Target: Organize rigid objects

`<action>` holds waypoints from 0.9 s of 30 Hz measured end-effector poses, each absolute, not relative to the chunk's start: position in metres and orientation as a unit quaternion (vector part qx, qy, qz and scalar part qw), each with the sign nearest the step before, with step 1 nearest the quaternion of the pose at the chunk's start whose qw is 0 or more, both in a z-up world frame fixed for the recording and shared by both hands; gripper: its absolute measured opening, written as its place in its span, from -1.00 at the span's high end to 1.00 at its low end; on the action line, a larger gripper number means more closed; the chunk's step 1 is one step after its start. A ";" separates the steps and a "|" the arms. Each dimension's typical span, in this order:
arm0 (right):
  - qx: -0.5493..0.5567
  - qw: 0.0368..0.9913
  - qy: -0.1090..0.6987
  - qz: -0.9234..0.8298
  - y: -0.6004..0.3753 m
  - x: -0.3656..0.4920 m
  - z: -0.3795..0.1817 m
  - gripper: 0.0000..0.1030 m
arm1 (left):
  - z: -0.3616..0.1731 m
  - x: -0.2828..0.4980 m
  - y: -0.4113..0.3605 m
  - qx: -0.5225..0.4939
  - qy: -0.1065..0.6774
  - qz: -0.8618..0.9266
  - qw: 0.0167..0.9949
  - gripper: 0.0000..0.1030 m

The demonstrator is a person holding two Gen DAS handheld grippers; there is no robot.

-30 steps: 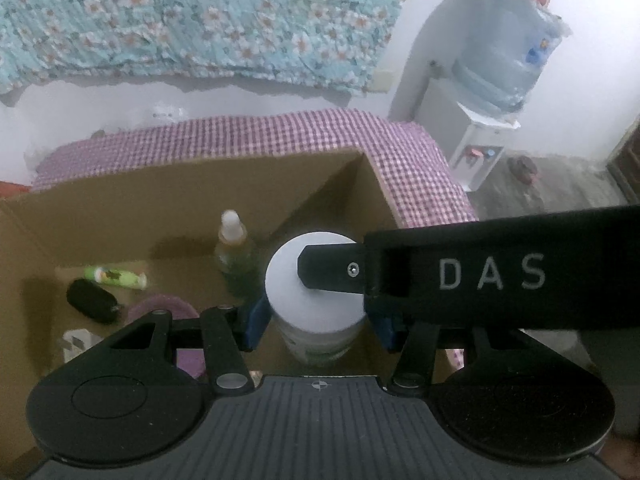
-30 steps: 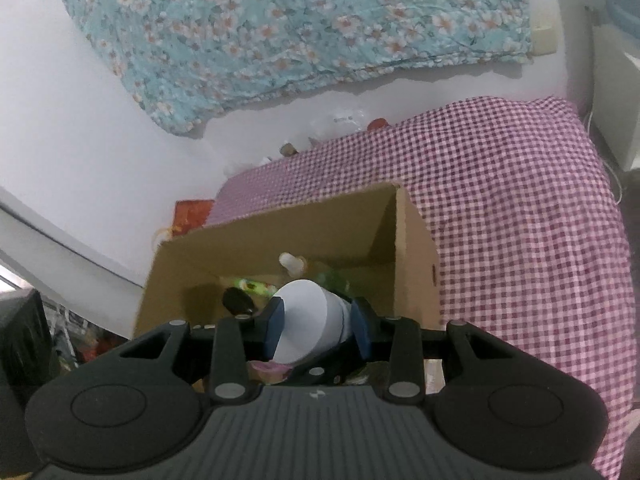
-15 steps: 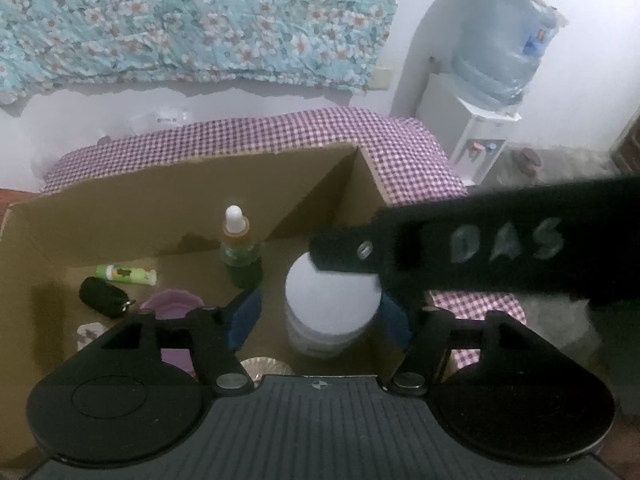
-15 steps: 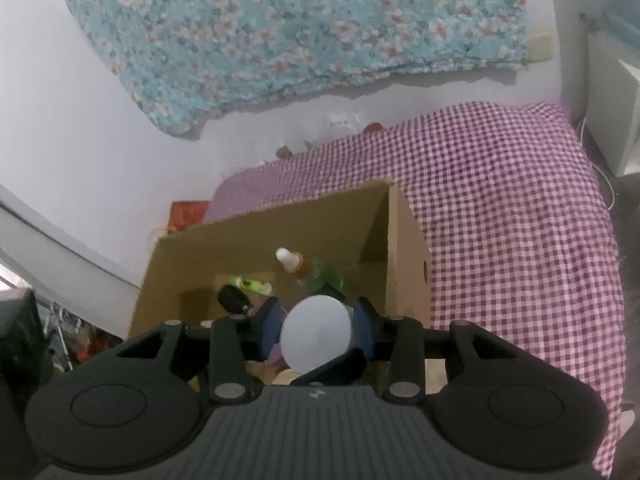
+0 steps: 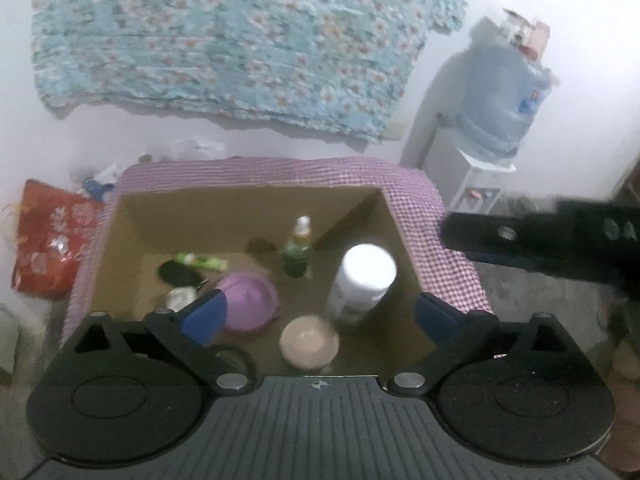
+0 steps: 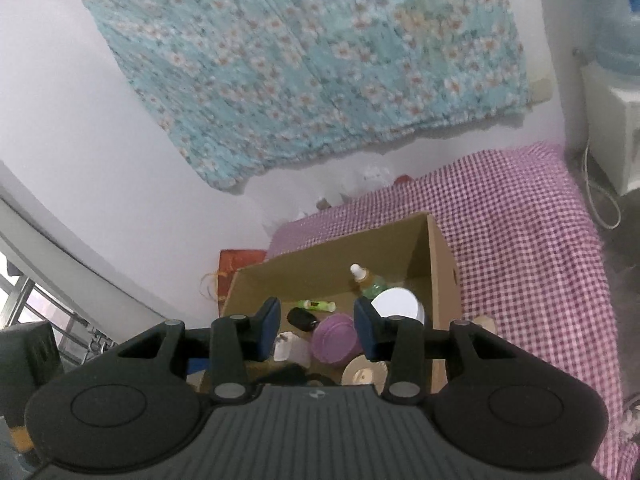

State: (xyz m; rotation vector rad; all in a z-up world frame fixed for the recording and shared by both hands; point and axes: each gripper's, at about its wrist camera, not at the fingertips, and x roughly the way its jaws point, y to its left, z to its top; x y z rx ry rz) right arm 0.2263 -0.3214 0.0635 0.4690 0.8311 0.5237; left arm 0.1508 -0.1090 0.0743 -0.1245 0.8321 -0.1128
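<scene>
White and lidded, the tub point(image 5: 362, 280) stands upright in the cardboard box's point(image 5: 404, 240) right corner, beside the green dropper bottle point(image 5: 298, 250) and purple bowl point(image 5: 250, 302). The left gripper point(image 5: 320, 312) has just been spreading its jaws and holds nothing; the right gripper point(image 6: 316, 330), part-spread, grips nothing either. The tall tub could topple onto that bottle if a stray finger clips it.

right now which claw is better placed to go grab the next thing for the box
Probably the left claw: its jaws have just been opening and stand wide and empty, clear of the white jar standing in the cardboard box. The right claw is also empty but set narrower.
</scene>
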 end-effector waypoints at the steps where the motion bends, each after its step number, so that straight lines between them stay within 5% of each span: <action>1: 0.221 0.859 0.390 0.247 -0.321 0.216 0.066 0.16 | 0.075 0.143 -0.104 -0.062 0.405 -0.051 0.911 -0.99; 12: 0.140 0.885 0.416 0.159 -0.288 0.131 0.037 0.15 | 0.043 0.090 -0.062 -0.031 0.424 0.013 0.905 -1.00; 14: 0.121 0.888 0.421 0.141 -0.278 0.121 0.031 -0.35 | 0.039 0.089 -0.059 -0.023 0.425 0.022 0.905 -1.00; 15: 0.115 0.892 0.416 0.133 -0.273 0.117 0.029 -0.96 | 0.037 0.088 -0.057 -0.023 0.425 0.023 0.905 -1.00; 27: 0.047 0.910 0.396 0.115 -0.235 0.112 0.026 -1.00 | 0.033 0.083 -0.044 -0.042 0.427 0.025 0.903 -1.00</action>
